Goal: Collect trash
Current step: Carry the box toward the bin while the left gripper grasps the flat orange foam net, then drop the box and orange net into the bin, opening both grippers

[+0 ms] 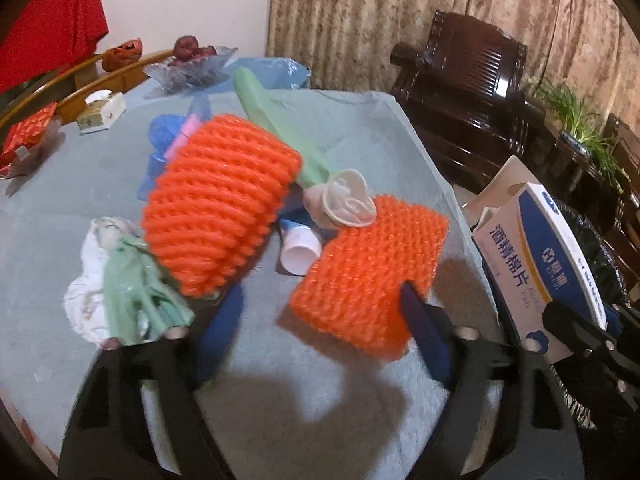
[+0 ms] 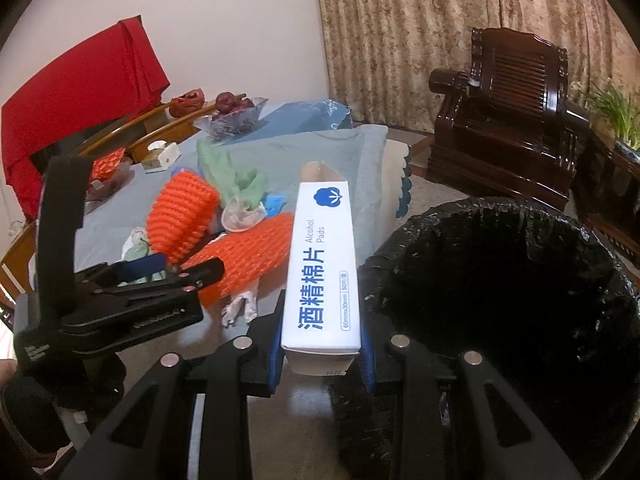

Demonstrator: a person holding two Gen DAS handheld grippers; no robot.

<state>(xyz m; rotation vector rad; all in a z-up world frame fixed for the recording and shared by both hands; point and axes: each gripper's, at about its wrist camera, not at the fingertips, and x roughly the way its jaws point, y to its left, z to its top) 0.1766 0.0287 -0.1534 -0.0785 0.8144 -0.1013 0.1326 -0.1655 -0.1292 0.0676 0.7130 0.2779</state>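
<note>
Left gripper (image 1: 320, 316): I see its jaws apart, straddling the near edge of the flat orange foam net (image 1: 368, 276); the right blue pad touches that edge, while the left pad is clear of it. Not clamped.
Right gripper (image 2: 322, 360): clenched on the alcohol pads box (image 2: 322, 264), blue pads pressing both long sides; box held lengthwise, pointing away from me.
Box position: just left of the bin's rim, not over the opening.
Trash bin (image 2: 500, 280): black liner, mouth open, standing beside the table's edge on my right.
Table (image 1: 360, 132): grey-blue cloth, trash heaped mid-surface.
Heap: second orange foam net (image 1: 220, 204), curled into a roll, left of the flat one; pale rubber glove (image 1: 348, 200) lying on the flat net's far edge; green plastic bag (image 1: 144, 292) over white crumpled tissue (image 1: 84, 276) at left; small white cup (image 1: 300, 252) on its side between the nets.
Far end: glass fruit bowl (image 1: 192, 66).
Beyond table: dark wooden armchair (image 2: 508, 116), patterned curtain (image 2: 420, 32).
</note>
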